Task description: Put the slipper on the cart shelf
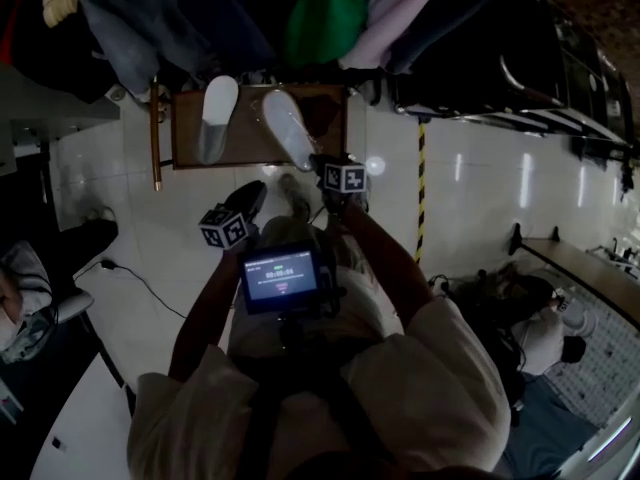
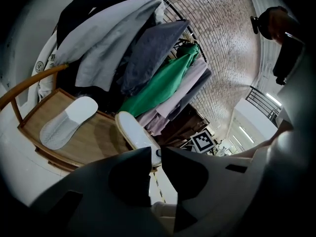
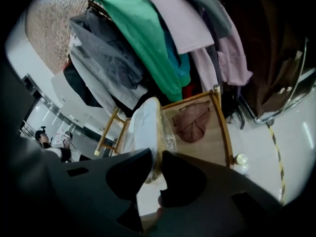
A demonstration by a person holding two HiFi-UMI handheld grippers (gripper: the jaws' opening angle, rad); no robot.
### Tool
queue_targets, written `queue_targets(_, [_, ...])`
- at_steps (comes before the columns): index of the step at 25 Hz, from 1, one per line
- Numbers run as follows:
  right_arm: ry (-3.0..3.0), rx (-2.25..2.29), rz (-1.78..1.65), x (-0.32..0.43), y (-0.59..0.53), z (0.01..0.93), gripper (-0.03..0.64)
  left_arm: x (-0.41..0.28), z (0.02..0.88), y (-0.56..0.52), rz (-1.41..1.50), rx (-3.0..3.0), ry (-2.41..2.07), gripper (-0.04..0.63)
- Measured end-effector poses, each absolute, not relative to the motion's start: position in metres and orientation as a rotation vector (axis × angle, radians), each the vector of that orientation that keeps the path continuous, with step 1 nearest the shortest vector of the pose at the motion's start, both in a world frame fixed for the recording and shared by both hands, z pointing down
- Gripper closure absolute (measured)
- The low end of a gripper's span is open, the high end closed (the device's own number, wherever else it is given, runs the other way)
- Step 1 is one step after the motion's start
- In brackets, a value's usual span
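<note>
While in the right claw [image 3: 156, 157] — white slipper [image 3: 144, 127], flat-soled, edge-on.

a green garment [image 1: 325, 13] hangs between grey and lilac clothes [image 1: 400, 8] at the far side. to the right, a yellow-and-black striped line [image 1: 421, 188] runs along the white floor [image 1: 480, 188]. below the clothes lies what may be a brown cloth [image 3: 192, 122].

A low wooden cart shelf [image 1: 250, 136] with a raised rim stands on a glossy white tiled floor [image 1: 470, 198] under hanging clothes. One white slipper [image 1: 215, 118] lies flat on its left part, sole down, and a crumpled brown cloth [image 3: 192, 122] lies on the right part. On the floor, black-and-yellow striped tape [image 1: 420, 188] runs away from the shelf's right corner and a thin black cable [image 1: 140, 278] trails off to the left
</note>
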State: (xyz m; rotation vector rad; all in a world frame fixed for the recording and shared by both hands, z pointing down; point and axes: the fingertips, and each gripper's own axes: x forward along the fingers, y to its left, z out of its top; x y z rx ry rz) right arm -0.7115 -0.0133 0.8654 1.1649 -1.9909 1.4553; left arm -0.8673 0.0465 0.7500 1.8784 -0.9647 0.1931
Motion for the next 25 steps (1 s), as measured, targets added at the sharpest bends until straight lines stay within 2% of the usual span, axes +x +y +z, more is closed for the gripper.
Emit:
queue_targets(11, [-2.221,1.265,1.396,-0.672,-0.007,0.751,0.534,-0.851,0.715,0.028,0.233,2.004,-0.939,0.535])
queue_targets(17, [-2.290,1.323,1.483,-0.612,0.012,0.707,0.535,-0.797,0.692,0.021,0.255,2.054,-0.900,0.535])
queue_targets(25, [-2.330,1.453,1.468,-0.568,0.026,0.662,0.537,-0.762,0.673,0.006,0.272,2.129,-0.827,0.535])
